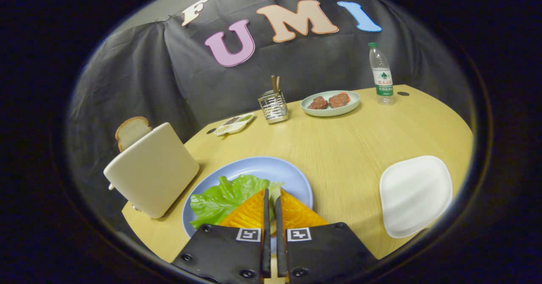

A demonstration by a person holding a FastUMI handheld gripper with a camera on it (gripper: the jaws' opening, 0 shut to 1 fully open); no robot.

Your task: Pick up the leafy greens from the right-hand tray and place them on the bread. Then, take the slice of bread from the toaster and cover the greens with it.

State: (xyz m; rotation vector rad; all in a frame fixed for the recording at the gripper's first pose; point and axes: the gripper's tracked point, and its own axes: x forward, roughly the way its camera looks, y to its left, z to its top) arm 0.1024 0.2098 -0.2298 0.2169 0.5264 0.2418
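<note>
A green lettuce leaf (220, 201) lies over the blue plate (271, 167), spreading left from my fingers. My gripper (273, 191) is over the plate, and its fingers are drawn almost together with the leaf's edge pinched between the tips. Whatever lies under the leaf is hidden by it and by the fingers. To the left of the plate stands a cream toaster (152, 176), with a slice of bread (131, 131) sticking up from its far side. The white tray (415, 195) to the right holds nothing.
At the back of the wooden table (360, 140) stand a wire utensil holder (274, 106), a small divided condiment dish (235, 124), a pale plate with two brown meat pieces (330, 103) and a water bottle (381, 74). The toaster sits at the table's left edge.
</note>
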